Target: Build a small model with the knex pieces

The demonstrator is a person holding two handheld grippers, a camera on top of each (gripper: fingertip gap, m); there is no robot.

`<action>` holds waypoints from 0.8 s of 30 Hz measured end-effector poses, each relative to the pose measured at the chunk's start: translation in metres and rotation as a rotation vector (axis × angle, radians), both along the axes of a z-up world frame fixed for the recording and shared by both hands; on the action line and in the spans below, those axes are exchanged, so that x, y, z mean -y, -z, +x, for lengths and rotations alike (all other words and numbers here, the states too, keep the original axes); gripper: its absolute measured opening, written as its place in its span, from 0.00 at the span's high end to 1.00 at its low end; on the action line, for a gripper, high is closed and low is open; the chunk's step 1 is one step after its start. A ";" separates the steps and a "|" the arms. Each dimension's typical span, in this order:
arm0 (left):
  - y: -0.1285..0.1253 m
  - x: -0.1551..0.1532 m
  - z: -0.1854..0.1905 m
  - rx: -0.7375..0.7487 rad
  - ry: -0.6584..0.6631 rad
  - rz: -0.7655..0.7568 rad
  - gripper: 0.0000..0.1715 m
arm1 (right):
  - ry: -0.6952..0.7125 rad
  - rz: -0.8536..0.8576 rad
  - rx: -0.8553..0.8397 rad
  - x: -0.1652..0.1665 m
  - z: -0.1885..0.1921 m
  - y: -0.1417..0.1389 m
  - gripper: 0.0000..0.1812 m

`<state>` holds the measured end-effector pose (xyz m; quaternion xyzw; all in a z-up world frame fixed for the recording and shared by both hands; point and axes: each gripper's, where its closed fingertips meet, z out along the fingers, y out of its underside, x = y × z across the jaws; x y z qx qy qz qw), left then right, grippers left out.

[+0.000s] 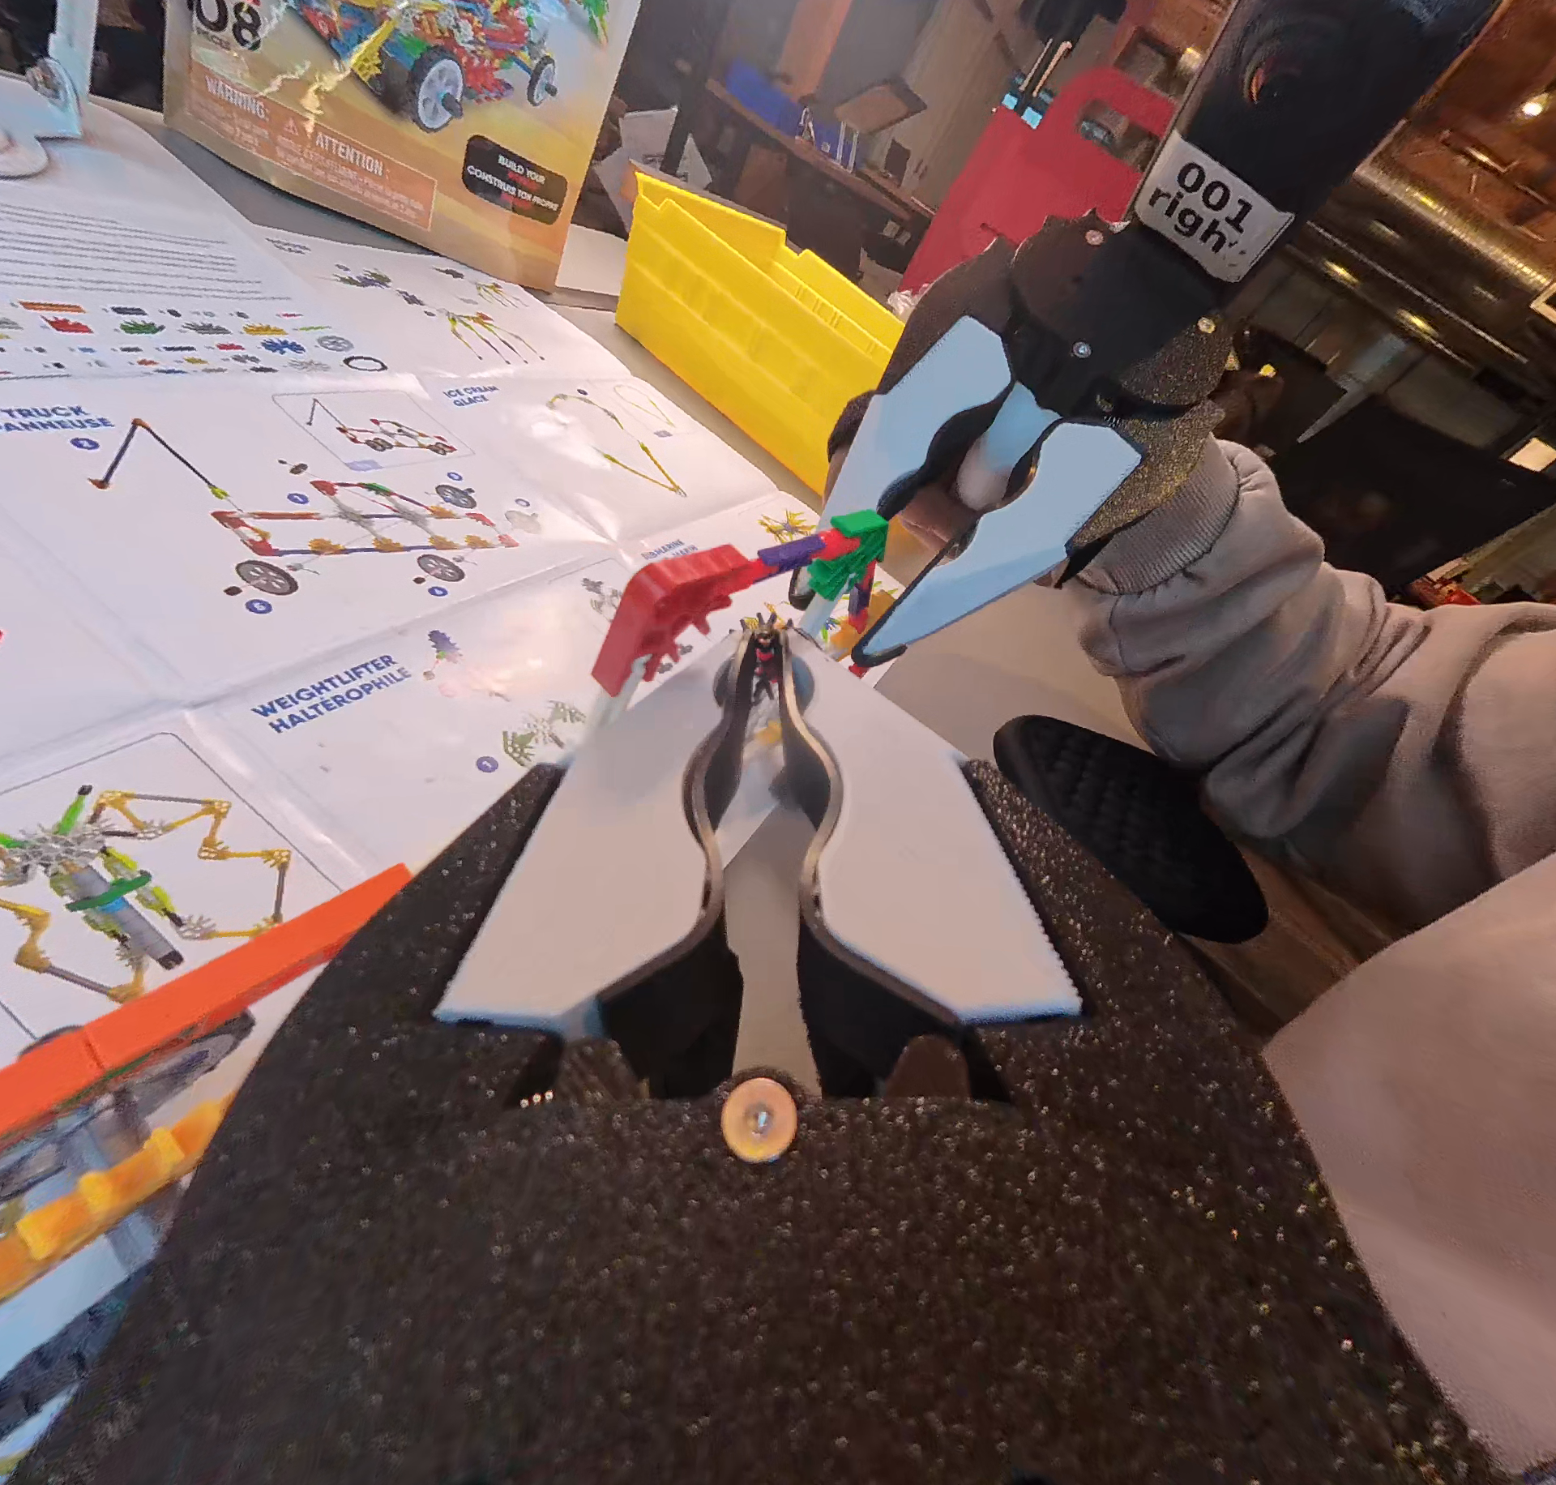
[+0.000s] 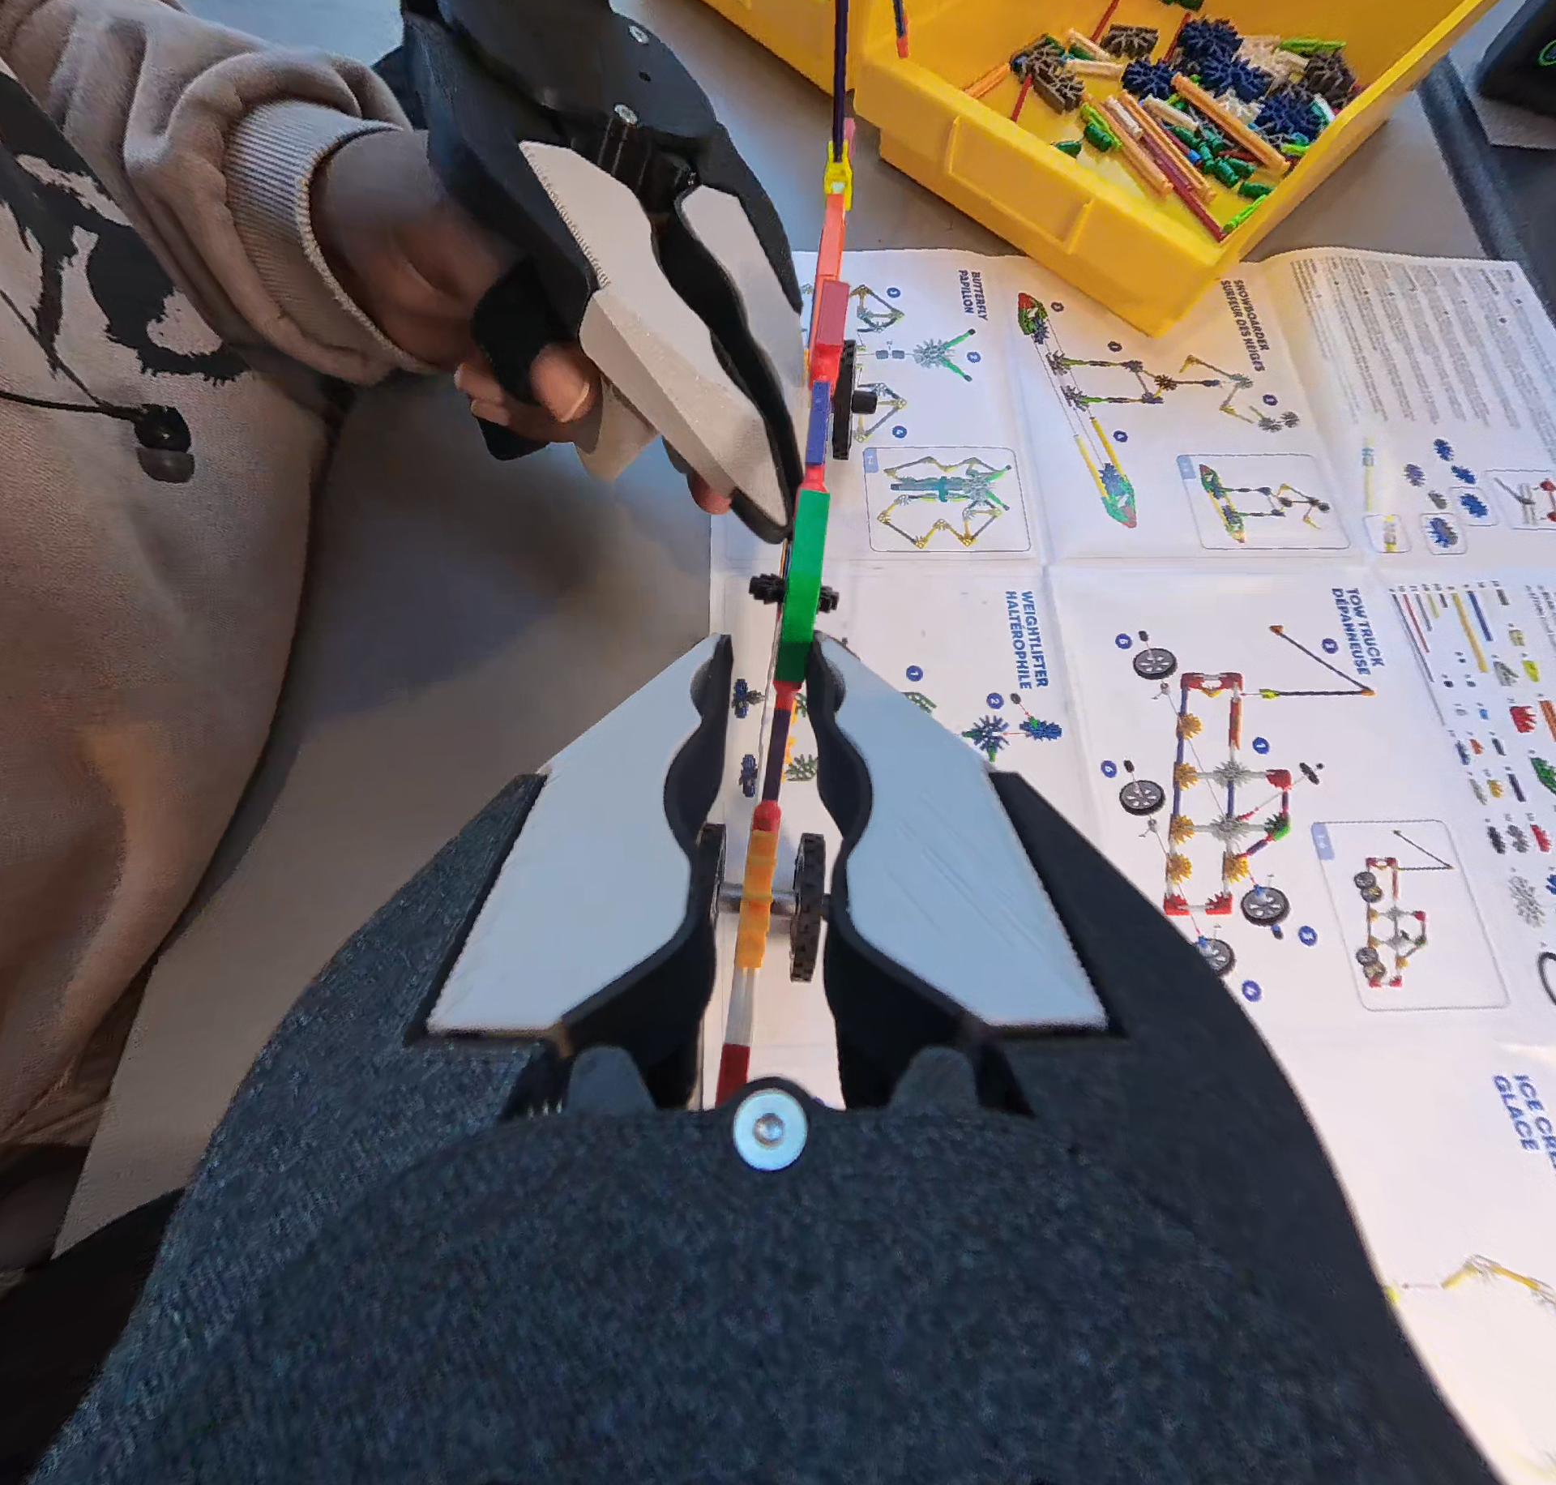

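Note:
A flat toy frame of plastic rods and connectors hangs between both grippers above the instruction sheet (image 2: 1179,602). In the right wrist view it runs edge-on, with a green connector (image 2: 804,569), red and blue pieces beyond it, and small black wheels (image 2: 808,906) near the camera. My right gripper (image 2: 773,649) is shut on the green connector; it also shows in the left wrist view (image 1: 850,585). My left gripper (image 1: 764,640) is shut on a small black and red part of the frame, beside a red connector (image 1: 665,602). Its tips (image 2: 776,514) sit just beyond the green connector.
A yellow bin (image 2: 1010,156) with several loose rods and connectors stands behind the sheet; it also shows in the left wrist view (image 1: 741,324). The toy's box (image 1: 379,80) stands at the back left. An orange box edge (image 1: 210,990) lies near left. A person's grey sleeve (image 2: 168,265) fills the left side. Only a small space, under 4 cm, lies between the two pairs of fingers.

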<state>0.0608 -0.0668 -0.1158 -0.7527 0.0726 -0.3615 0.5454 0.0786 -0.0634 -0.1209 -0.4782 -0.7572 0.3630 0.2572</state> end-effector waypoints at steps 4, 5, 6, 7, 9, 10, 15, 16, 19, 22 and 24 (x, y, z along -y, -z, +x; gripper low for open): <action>0.004 0.001 0.002 0.012 0.030 -0.015 0.99 | -0.026 0.017 -0.018 0.002 0.000 0.003 0.92; 0.005 0.001 0.002 0.018 0.036 -0.019 0.99 | -0.031 0.020 -0.020 0.002 0.000 0.003 0.92; 0.005 0.001 0.003 0.023 0.040 -0.022 0.99 | -0.035 0.022 -0.024 0.002 0.000 0.003 0.91; 0.005 0.000 0.003 0.024 0.045 -0.029 0.99 | -0.040 0.022 -0.029 0.002 0.000 0.003 0.92; 0.007 0.001 0.004 0.020 0.063 -0.050 0.99 | -0.048 0.024 -0.037 0.002 0.000 0.003 0.92; 0.007 0.001 0.004 0.023 0.072 -0.061 0.99 | -0.051 0.023 -0.042 0.003 0.000 0.003 0.92; 0.006 -0.001 0.002 -0.002 0.085 -0.111 0.99 | -0.059 0.044 -0.065 0.003 -0.002 0.003 0.92; 0.006 -0.001 0.003 -0.009 0.086 -0.122 0.99 | -0.061 0.045 -0.070 0.003 -0.002 0.003 0.92; 0.006 -0.004 0.003 -0.017 0.080 -0.146 0.99 | -0.060 0.046 -0.088 0.003 -0.003 0.004 0.92; 0.006 -0.005 0.004 0.002 0.078 -0.167 0.99 | -0.060 0.032 -0.097 0.003 -0.002 0.004 0.92; 0.007 -0.004 0.007 0.004 0.085 -0.177 0.99 | -0.063 0.028 -0.104 0.004 -0.002 0.004 0.92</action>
